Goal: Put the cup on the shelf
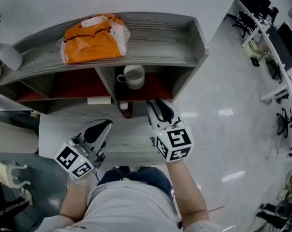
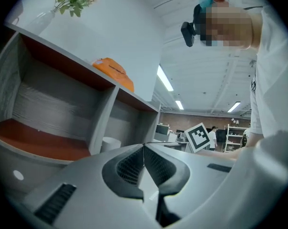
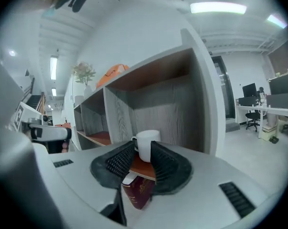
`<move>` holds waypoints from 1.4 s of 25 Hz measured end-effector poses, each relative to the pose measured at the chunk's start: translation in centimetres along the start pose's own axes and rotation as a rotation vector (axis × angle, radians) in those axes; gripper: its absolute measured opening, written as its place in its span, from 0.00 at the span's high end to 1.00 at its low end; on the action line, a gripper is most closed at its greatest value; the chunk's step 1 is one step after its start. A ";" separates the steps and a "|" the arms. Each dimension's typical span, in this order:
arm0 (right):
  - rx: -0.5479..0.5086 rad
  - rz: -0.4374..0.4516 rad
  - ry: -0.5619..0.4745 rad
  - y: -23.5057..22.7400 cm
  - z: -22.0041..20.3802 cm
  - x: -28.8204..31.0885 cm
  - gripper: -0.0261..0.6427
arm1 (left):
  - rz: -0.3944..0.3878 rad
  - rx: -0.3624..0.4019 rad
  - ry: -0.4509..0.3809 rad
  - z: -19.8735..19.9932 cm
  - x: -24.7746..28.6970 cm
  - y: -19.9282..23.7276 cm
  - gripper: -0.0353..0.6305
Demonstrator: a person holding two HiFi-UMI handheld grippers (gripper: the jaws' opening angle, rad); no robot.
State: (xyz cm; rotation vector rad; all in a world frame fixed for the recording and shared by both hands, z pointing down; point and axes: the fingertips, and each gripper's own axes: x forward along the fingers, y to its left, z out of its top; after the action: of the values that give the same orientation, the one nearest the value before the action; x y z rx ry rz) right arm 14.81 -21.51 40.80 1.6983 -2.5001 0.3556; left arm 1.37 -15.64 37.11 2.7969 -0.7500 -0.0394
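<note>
Right gripper (image 1: 155, 103) stands open and empty, just short of cup (image 1: 135, 76) upright inside shelf (image 1: 160, 37); left gripper (image 1: 106, 124) closed, empty; recommend straight, level withdrawal, clear of handle.

Cup (image 1: 134, 76) white; shelf (image 1: 165, 37) grey wood-grain, red-brown inside; bag (image 1: 90, 45) orange w/ white patches.

The person wears a white T-shirt (image 1: 131, 202) and blue jeans (image 1: 136, 174). The left tongs (image 1: 106, 124) and the right tongs (image 1: 157, 104) have smooth light-grey shells with black ribbed pads (image 3: 116, 162) on their inner faces. Each carries a white cube (image 1: 174, 144) printed with black square markers
</note>
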 end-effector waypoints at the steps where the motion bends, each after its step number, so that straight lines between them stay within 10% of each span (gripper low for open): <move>1: -0.005 0.000 -0.009 0.1 0.2 -0.7 0.80 | -0.020 0.002 0.002 0.1 0.5 -0.3 0.92; 18: -0.004 0.003 -0.105 3.2 0.6 -7.6 0.82 | -0.227 0.046 0.045 0.0 5.1 -3.3 0.92; 35: -0.007 -0.018 -0.182 5.2 1.1 -8.3 0.82 | -0.234 0.062 0.059 -0.5 3.8 -4.1 0.92</move>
State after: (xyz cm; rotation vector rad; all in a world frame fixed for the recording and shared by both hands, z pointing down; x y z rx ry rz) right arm 13.18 -12.46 37.28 1.8263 -2.6043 0.1988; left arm 6.75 -14.00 36.73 2.9166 -0.4148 0.0246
